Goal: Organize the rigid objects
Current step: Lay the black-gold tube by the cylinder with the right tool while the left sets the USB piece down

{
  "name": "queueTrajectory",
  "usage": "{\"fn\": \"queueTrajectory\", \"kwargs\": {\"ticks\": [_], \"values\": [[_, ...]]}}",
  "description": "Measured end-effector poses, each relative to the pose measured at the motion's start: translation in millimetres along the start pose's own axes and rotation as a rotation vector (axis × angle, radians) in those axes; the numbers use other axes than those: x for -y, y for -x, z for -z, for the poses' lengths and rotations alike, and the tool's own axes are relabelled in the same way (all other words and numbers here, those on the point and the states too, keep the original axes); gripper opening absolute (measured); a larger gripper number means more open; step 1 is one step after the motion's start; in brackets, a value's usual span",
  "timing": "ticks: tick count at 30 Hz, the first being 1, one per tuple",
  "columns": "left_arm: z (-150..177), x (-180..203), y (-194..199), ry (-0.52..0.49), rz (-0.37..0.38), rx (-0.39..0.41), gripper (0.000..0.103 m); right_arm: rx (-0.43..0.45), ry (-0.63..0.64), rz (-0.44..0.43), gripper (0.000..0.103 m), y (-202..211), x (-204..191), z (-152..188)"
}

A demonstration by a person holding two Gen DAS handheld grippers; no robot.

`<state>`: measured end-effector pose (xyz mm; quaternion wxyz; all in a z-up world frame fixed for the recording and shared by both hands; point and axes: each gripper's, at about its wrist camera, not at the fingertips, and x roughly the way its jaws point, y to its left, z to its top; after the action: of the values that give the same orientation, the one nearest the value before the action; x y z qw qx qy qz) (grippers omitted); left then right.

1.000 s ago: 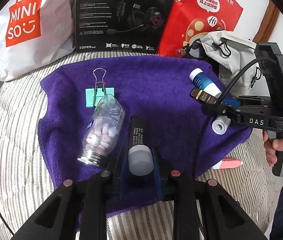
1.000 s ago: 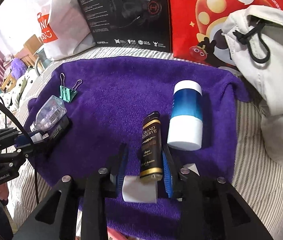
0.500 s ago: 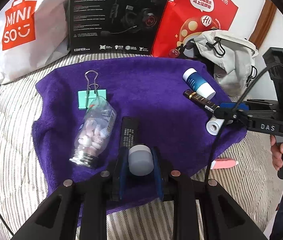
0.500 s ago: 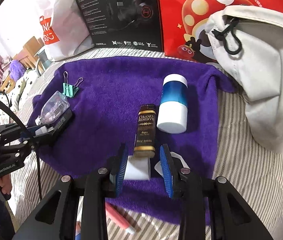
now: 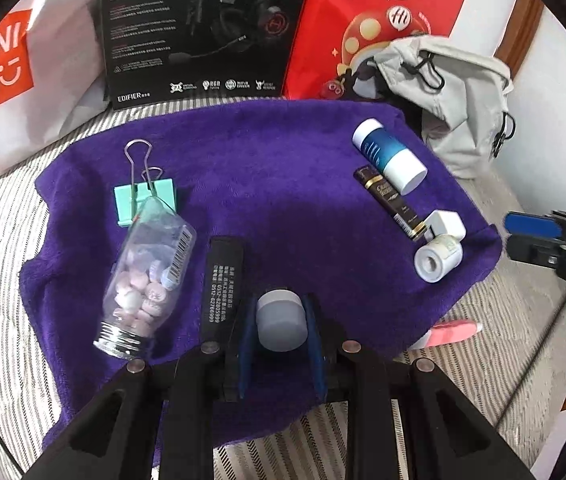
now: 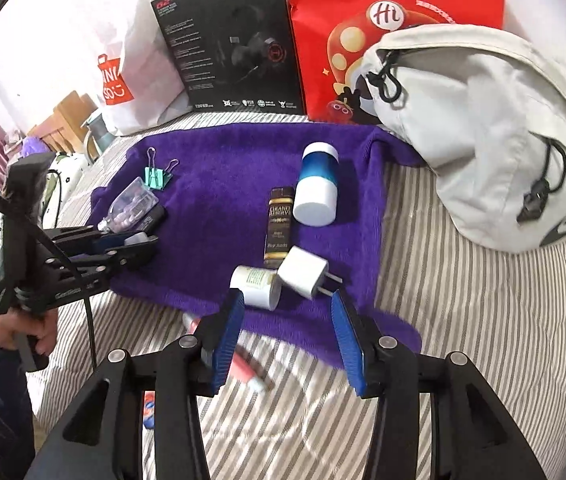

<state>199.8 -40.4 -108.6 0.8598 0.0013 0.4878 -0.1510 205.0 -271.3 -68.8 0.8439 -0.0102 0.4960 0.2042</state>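
Left gripper (image 5: 282, 332): you are clamping a small grey round-lidded jar (image 5: 282, 319) between its blue pads, over the near edge of the purple fleece towel (image 5: 275, 184).
Right gripper (image 6: 287, 334): you are holding it spread wide and empty, just near of the white paper roll (image 6: 256, 287) and white plug adapter (image 6: 303, 273).
Farther: brown gold-banded tube (image 6: 279, 227) is lying beside the blue-and-white cylindrical bottle (image 6: 317, 190).

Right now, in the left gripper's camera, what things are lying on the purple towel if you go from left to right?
Green binder clip → clear bottle of tablets → black flat stick → grey-capped jar held in the left gripper → brown-and-gold tube → small white roll.
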Motion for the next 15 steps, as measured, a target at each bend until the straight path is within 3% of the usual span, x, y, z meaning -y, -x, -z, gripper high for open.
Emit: {"fn": "queueTrajectory", "kwargs": {"ticks": [8, 15], "values": [[4, 3, 0, -0.009, -0.019, -0.008, 0.024, -0.013, -0.020, -0.014, 0.046, 5, 0, 22], [5, -2, 4, 0.029, -0.038, -0.022, 0.034, -0.018, -0.035, -0.029, 0.049, 11, -1, 39]]}}
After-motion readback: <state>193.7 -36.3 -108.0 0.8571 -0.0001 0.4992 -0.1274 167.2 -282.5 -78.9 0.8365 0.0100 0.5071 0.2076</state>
